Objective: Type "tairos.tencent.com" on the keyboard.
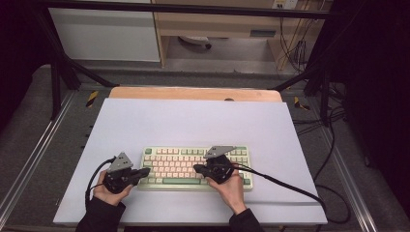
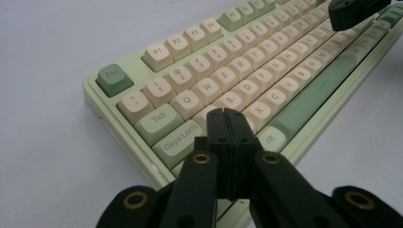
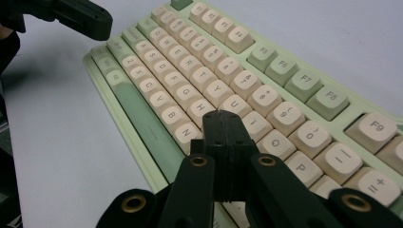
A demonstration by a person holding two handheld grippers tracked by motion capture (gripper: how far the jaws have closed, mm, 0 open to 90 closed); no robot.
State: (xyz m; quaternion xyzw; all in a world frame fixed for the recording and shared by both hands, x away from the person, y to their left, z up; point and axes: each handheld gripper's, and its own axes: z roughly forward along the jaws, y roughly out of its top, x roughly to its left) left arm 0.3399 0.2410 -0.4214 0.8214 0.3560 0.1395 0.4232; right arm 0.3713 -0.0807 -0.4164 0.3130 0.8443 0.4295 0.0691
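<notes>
Presently, the pale green mechanical keyboard with cream and green keycaps [image 1: 196, 167] lies flat on the white tabletop [image 1: 193, 123], towards six o'clock of the sheet and square to the person's edge. The left gripper [image 1: 145, 172] sits at the keyboard's nine o'clock end, held by the left hand [image 1: 110, 191]; in the left gripper view its fingers [image 2: 219, 124] are pressed together with nothing between them, the joined tip poised over the letter rows near the cream A key [image 2: 205, 115], just beyond the green Caps Lock key [image 2: 180, 138]. Whether the tip touches a keycap cannot be told. The right gripper [image 1: 197, 167] reaches in from about four o'clock, carried by the right hand [image 1: 231, 189]; its fingers [image 3: 215, 124] are likewise pressed together and empty, the tip standing over the home-row region beside the cream H key [image 3: 200, 107] and near the cream N key [image 3: 186, 130]. The work in hand is judged to be key pressing with closed tips. Both tools are positioned over the keys, so the approach appears complete; no keycap looks visibly depressed, and the pressing itself is judged still outstanding or only beginning.
</notes>
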